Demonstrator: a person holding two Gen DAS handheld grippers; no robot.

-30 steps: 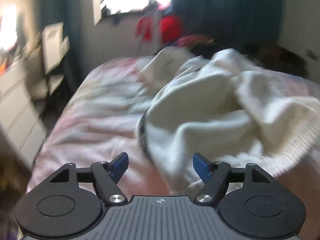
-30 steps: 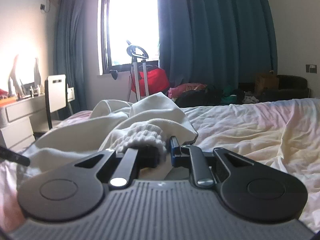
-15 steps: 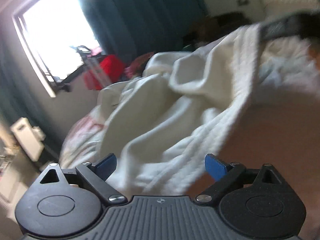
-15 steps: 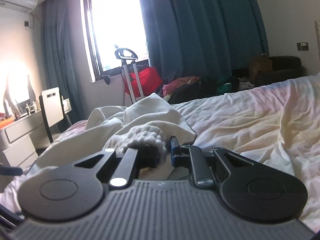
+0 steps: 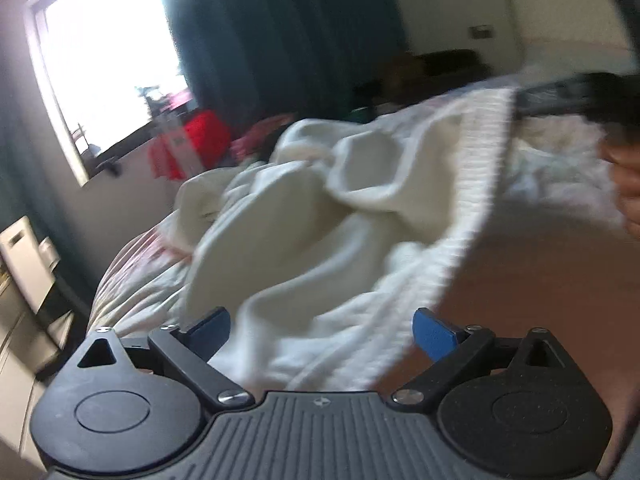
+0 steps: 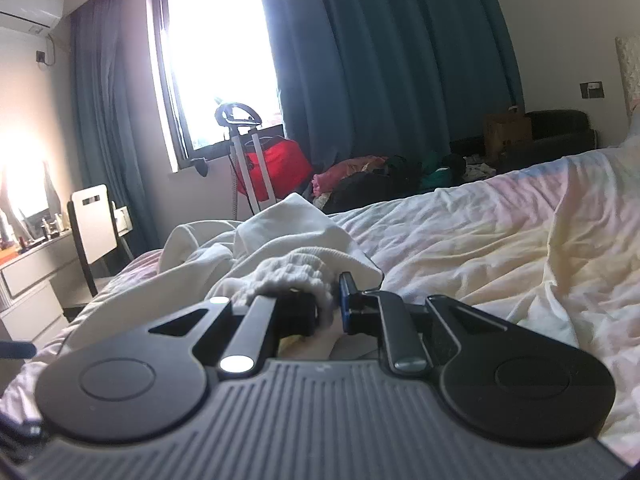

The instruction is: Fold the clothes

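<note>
White knit fabric of the sweater (image 5: 352, 216) is bunched at the bed's (image 6: 500, 240) near left; open sheet extends right. The left gripper (image 5: 322, 330) is opening wide, with the ribbed hem (image 5: 472, 208) lying between unpressed pads. The right gripper (image 6: 330, 304) is clamped narrowly on that hem, held nearly level.

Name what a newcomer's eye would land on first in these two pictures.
The rumpled white garment heaped on the bed, its ribbed hem pinched in the right gripper. Next, the left gripper, jaws opening with the cloth between them, and the bright window behind.
</note>
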